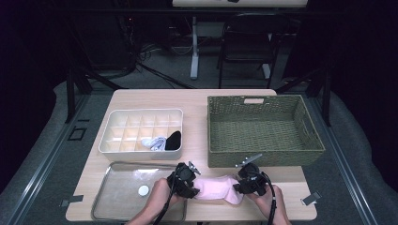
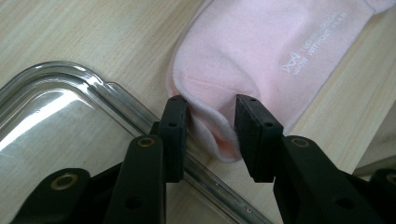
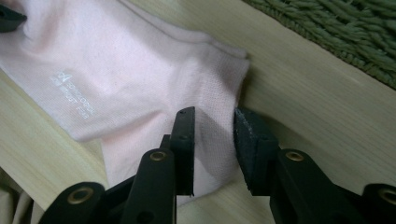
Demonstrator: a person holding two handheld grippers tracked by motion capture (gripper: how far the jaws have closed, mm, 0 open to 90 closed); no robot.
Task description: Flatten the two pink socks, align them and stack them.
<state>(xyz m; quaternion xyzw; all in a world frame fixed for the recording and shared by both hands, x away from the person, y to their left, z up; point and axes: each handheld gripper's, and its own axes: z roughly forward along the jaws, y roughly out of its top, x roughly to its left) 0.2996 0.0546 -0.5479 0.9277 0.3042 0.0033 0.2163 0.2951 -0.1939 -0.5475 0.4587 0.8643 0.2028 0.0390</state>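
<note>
A pink sock (image 1: pixel 217 189) is laid flat on the surface (image 1: pixel 155 101), right at the near edge. Its toe end is bracketed by the left tool (image 1: pixel 187 183), partly open, fabric bunched between the jaws. Its cuff end is straddled by the right tool (image 1: pixel 245 183), also partly open. Just left of the sock a clear tray (image 1: pixel 105 192) is seen; beyond the sock, a green woven basket (image 1: pixel 265 157) and a white divided box (image 1: pixel 117 117).

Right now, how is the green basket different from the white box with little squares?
The green basket is woven, dark green and one big open space with nothing in it. The white box is smooth, smaller and split into many little squares, with socks in its near right corner. Both are rectangular, open on top and sit on the table.
</note>
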